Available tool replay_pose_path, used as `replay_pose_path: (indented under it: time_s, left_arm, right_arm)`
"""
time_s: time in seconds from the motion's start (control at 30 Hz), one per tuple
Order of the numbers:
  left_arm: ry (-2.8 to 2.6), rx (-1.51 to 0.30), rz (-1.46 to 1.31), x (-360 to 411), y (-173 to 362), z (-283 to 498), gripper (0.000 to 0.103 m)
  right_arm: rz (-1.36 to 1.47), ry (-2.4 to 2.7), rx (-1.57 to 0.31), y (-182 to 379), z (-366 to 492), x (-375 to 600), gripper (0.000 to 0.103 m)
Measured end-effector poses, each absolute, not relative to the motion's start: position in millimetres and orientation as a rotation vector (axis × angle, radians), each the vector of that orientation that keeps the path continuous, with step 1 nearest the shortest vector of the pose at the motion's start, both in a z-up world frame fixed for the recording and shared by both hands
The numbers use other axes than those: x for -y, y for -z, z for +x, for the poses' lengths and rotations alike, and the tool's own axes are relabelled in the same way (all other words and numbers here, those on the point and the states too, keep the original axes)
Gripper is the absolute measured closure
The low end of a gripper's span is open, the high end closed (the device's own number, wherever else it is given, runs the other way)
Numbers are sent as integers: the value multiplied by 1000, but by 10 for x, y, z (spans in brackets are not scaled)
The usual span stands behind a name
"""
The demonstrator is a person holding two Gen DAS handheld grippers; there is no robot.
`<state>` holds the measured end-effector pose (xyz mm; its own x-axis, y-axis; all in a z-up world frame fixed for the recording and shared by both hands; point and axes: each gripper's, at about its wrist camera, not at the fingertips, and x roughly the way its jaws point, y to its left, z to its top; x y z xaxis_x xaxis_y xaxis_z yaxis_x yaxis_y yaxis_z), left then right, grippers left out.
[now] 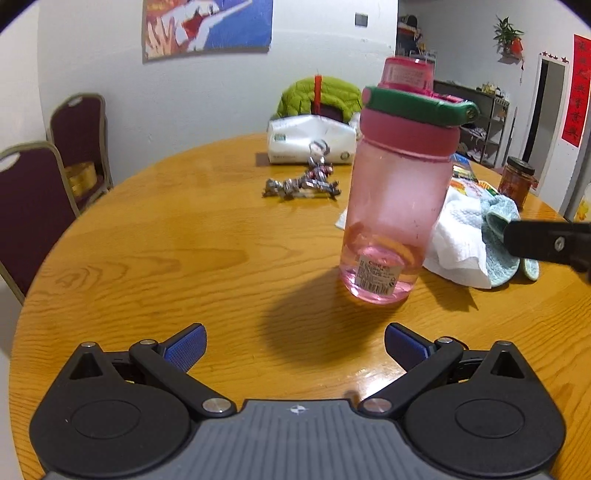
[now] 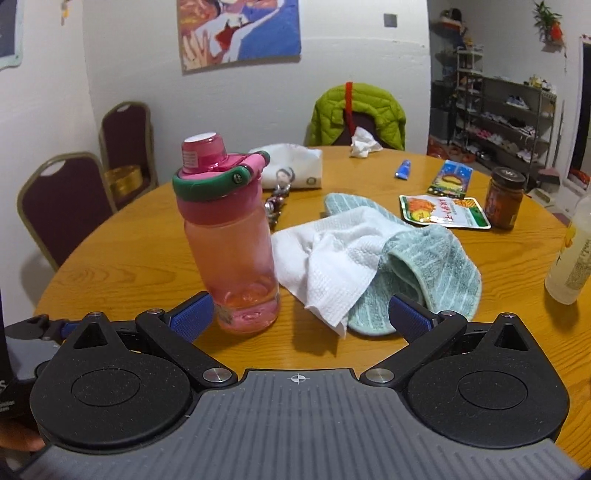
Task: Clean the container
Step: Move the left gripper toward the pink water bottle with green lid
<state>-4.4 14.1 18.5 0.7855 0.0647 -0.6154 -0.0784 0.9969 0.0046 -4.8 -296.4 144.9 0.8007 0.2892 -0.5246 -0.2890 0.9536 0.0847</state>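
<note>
Nearest, left gripper spread wide and empty, low over the round wooden table. Likewise right gripper splayed apart, grasping nothing, its left blue pad just beside the base of the pink bottle.

Just beyond, upright on the tabletop: pink bottle, translucent, capped in pink with a green carry loop, lid on, a barcode sticker low on its wall. Touching or nearly touching its right side, a crumpled white towel, overlapped with a striped teal cloth.

Farther back, a heap of metal chain, a white printed bag, two snack packets, a dark-lidded jar, a small blue tube. At the right edge, part of a pale bottle.

Behind the table, a green padded jacket draped over a chair, two maroon chairs by the wall, a poster above, shoe shelves at far right.
</note>
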Motion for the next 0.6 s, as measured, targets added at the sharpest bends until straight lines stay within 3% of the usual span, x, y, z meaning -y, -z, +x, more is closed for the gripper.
replay_pose_path:
  time_s: [0.6]
  left_arm:
    - [-90, -673, -2, -37, -46, 2, 1]
  right_arm:
    - [25, -228, -573, -1030, -75, 3009, 0]
